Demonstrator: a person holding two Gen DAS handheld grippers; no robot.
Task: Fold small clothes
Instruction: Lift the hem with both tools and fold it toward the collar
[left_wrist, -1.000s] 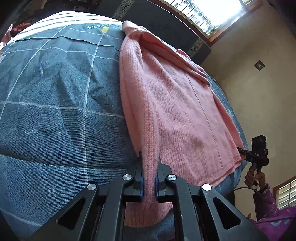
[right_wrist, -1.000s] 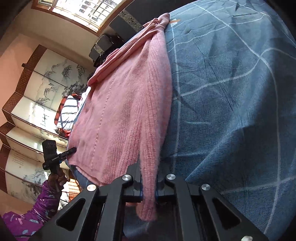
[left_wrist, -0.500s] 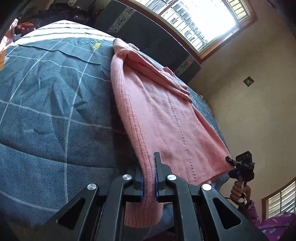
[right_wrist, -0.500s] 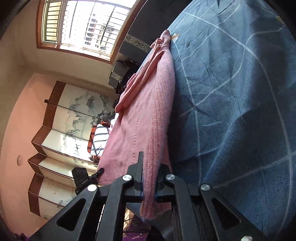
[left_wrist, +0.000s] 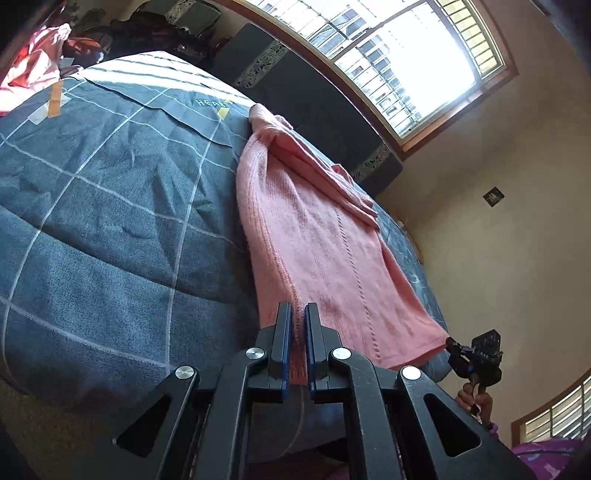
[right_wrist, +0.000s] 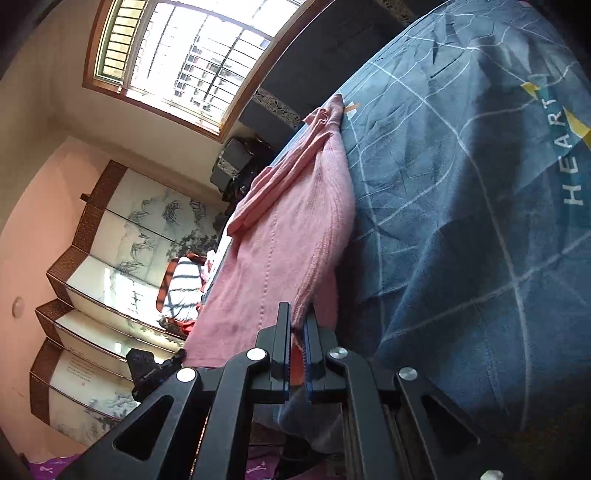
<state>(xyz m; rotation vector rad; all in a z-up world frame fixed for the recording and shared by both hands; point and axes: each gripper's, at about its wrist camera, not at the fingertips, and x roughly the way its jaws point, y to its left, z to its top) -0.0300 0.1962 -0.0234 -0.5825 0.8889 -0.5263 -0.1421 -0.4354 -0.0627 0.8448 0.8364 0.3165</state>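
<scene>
A pink knit sweater (left_wrist: 314, 251) lies stretched out on a blue checked bedspread (left_wrist: 110, 221), its sleeves folded in across the far end. My left gripper (left_wrist: 298, 314) is shut on one near corner of the sweater's hem. My right gripper (right_wrist: 298, 314) is shut on the other near corner of the sweater (right_wrist: 288, 251), with the bedspread (right_wrist: 461, 221) to its right. Each gripper shows in the other's view, at the far side of the hem: the right one (left_wrist: 476, 358) and the left one (right_wrist: 147, 369). The hem is lifted and pulled taut between them.
A dark headboard (left_wrist: 314, 96) and a bright window (left_wrist: 406, 55) stand past the bed. A painted folding screen (right_wrist: 110, 277) is on the left in the right wrist view. Red and striped clothes (right_wrist: 184, 288) lie by the bed's edge. Orange tape (left_wrist: 55, 99) marks the bedspread.
Both grippers have pulled back and lower with the hem still held. The sweater is stretched longer and flatter, and more of the room shows above the bed.
</scene>
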